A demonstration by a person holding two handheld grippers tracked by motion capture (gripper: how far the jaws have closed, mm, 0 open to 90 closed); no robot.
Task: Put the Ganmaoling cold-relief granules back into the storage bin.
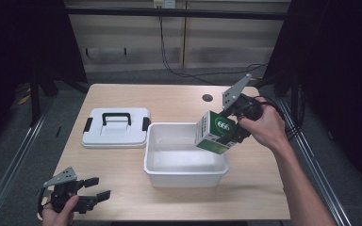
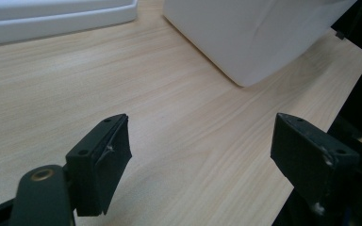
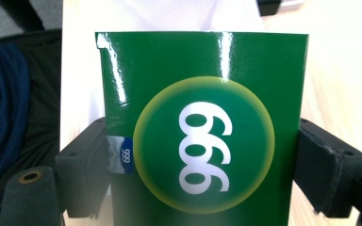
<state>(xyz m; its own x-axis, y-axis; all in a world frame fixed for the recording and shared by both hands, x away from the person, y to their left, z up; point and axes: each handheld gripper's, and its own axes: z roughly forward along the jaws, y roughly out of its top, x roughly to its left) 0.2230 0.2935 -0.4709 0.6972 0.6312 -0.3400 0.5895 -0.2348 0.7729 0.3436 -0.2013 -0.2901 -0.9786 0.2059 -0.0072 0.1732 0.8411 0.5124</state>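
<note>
Right claw (image 1: 226, 134) pinches the tilted green box (image 1: 214, 133) above the white bin's (image 1: 185, 175) three-o'clock rim, while left claw (image 1: 96, 188) rests spread at the tabletop's (image 1: 169, 99) seven o'clock.

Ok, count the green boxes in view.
1: the green box is clamped in the right gripper, held above the right end of the white bin. None visible in the bin or elsewhere.

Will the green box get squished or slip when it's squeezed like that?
Probably not squished: the green box keeps straight edges between the right hand-held gripper jaws, so it looks stiff. Its glossy face might be a bit slippery. Flat sides mean it shouldn't roll in the white bin.
</note>
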